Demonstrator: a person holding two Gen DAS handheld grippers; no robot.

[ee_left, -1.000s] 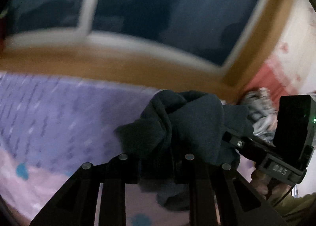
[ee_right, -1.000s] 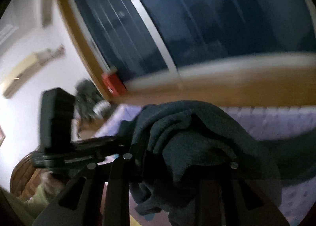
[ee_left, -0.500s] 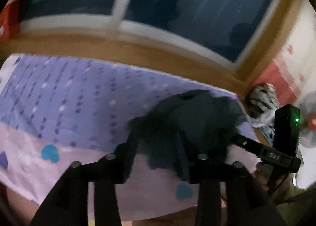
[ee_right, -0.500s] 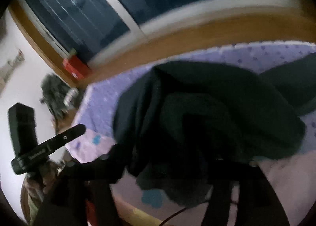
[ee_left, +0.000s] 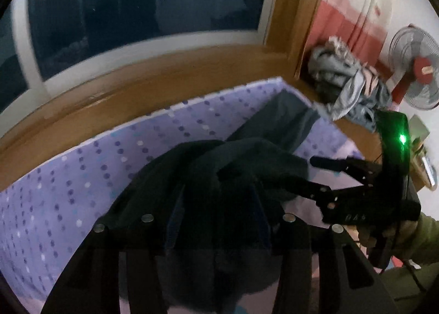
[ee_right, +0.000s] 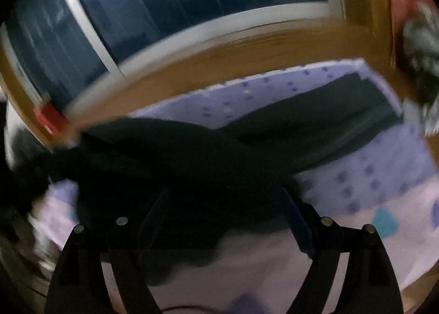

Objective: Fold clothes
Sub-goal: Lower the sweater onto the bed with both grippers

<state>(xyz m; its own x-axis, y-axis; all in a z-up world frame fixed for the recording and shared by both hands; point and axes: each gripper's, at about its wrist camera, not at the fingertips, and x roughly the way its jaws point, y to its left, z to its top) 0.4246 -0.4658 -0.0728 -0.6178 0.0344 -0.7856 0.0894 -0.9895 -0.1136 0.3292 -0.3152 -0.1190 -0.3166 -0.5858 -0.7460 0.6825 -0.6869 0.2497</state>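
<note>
Both jaw pairs opening around the crumpled dark fleece garment [ee_left: 219, 177] on the purple dotted bedsheet [ee_left: 82, 190]: left gripper [ee_left: 216, 220] and right gripper [ee_right: 219, 218] may snag cloth, spoiling any fold.

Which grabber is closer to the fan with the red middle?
Right. The right gripper reaches over the dark garment just below the fan; the left gripper sits farther away.

A dark charcoal garment [ee_left: 233, 166] lies on the lilac bedsheet [ee_left: 82, 177] dotted purple and white; honey-brown wooden sill [ee_left: 164, 78]; red-hubbed grey fan [ee_left: 417, 67] at right.
</note>
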